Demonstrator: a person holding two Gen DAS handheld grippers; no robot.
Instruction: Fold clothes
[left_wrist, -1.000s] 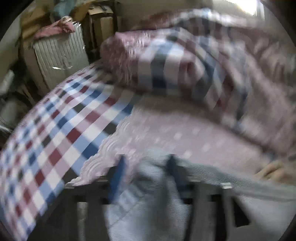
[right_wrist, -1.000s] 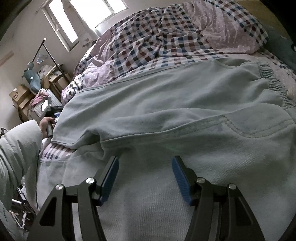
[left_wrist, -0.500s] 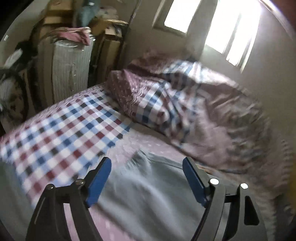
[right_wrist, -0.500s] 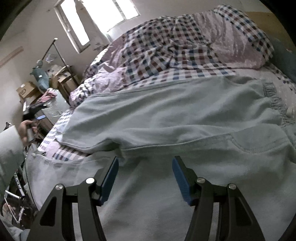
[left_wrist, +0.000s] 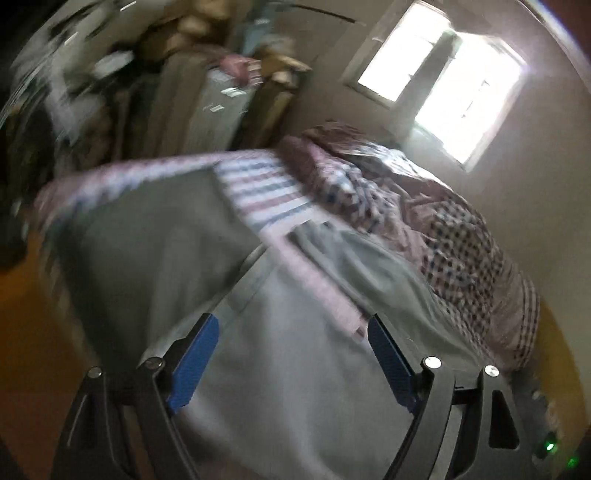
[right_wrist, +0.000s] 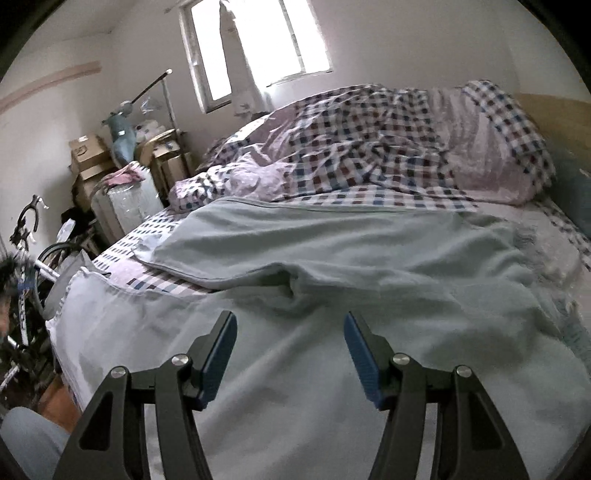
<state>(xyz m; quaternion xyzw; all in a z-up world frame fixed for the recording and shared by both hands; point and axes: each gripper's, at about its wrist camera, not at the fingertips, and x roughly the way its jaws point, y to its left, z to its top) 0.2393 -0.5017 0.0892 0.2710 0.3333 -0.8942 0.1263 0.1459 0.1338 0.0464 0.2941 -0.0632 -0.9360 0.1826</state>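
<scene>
Motion blur smears the clutter and checked sheet in the left wrist view, while the pale trousers run past the right wrist view's bottom edge.

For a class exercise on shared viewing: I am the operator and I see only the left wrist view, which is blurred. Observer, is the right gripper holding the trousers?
Observer: No. The right gripper is open, with nothing between its pads. It hangs over the trousers.
Operator: Do the trousers lie flat there?
Observer: Not quite. A pucker rises in the cloth just ahead of that gripper.
Operator: Where is the waistband?
Observer: The gathered waistband lies toward the right edge of the right wrist view.
</scene>
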